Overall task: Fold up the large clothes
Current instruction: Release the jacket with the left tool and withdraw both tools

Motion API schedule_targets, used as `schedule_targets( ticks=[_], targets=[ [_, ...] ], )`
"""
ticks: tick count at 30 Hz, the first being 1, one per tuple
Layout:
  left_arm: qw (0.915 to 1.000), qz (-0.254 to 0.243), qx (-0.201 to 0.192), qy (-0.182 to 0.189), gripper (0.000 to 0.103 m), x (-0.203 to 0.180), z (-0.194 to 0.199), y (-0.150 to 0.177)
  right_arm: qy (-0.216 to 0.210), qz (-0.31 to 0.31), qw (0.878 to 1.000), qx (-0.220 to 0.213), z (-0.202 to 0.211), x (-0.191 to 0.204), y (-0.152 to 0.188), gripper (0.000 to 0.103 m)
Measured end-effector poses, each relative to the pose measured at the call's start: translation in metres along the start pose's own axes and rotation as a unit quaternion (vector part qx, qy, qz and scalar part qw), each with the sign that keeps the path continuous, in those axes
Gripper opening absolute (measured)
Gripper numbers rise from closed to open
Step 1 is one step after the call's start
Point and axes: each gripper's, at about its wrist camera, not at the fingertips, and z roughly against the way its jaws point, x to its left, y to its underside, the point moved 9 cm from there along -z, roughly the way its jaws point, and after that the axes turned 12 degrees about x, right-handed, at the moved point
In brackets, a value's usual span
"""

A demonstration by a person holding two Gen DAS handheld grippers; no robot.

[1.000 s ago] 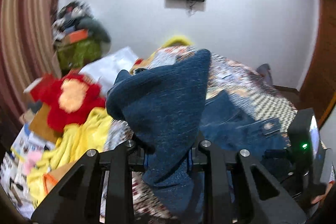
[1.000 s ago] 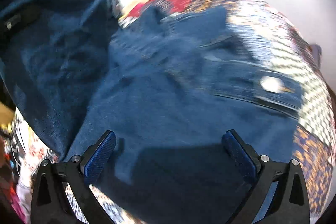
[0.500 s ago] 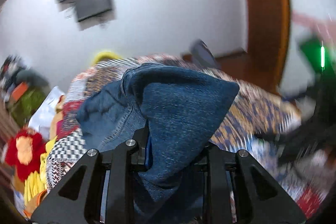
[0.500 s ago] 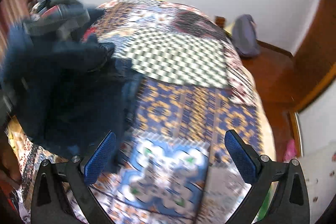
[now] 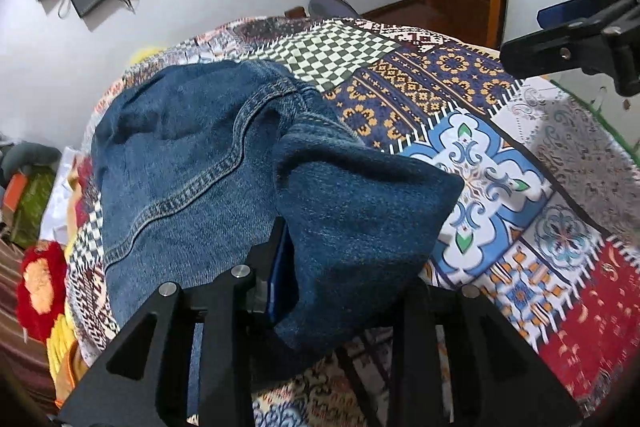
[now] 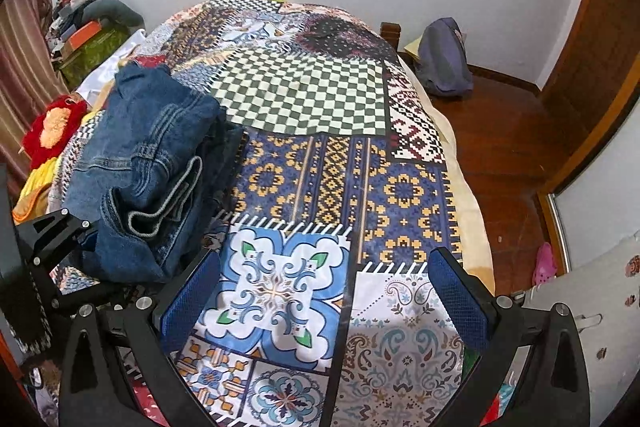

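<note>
Holding a fold of the jeans, the left gripper has denim bunched between its jaws; these have just been easing apart, yet cloth fills the gap and drapes over both fingers, so I read it as gripping the fabric, perhaps on the point of letting go. The right gripper is spread wide with nothing between its pads, hanging over the bed well to the right of the jeans.

Taking the green checked patch of the bedcover as landmark: the jeans lie just left of it and a little nearer the camera, close to the bed's left edge. In the right wrist view they are a thick, layered bundle, with a hem and seams stacked on top of one another and several layers showing at the near end. That suggests the main folds are already made. The bundle looks lumpy rather than flat, and its near end is raised where the left gripper pinches it.

What seems left: lay that end down, release it, and maybe press or square the pile. Whether other large clothes wait is unclear; further left of the patch, off the bed's edge, sits a red and yellow heap that I cannot identify.
</note>
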Motion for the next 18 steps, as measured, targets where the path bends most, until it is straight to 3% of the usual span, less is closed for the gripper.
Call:
schedule_targets(
  ticks=[3,4,6,7,8,13,18],
  targets=[
    [0.9999,-0.002,0.01,0.008,0.035,0.004,0.009,0.01,-0.006,0.009,1.0,-0.011,0.01,0.008,-0.002,0.103],
    [0.9998,-0.005,0.013,0.014,0.041,0.003,0.012,0.013,-0.007,0.013,1.0,-0.014,0.014,0.012,-0.003,0.103],
    [0.9984,0.0,0.01,0.056,0.059,0.0,0.025,0.023,-0.011,0.021,1.0,-0.02,0.018,0.02,-0.006,0.103],
    [0.9975,0.006,0.009,0.069,0.074,-0.001,0.03,0.026,-0.014,0.027,0.999,-0.024,0.021,0.027,-0.008,0.103],
    [0.997,0.01,0.007,0.076,0.081,-0.001,0.034,0.028,-0.017,0.031,0.999,-0.027,0.023,0.032,-0.009,0.103],
    [0.997,0.031,-0.01,0.07,0.081,0.016,0.062,0.034,-0.039,0.058,0.997,-0.037,0.029,0.068,-0.017,0.103],
    [0.9946,0.088,-0.033,0.044,0.085,0.067,0.083,0.039,-0.065,0.078,0.994,-0.038,0.028,0.102,-0.023,0.103]
  ],
)
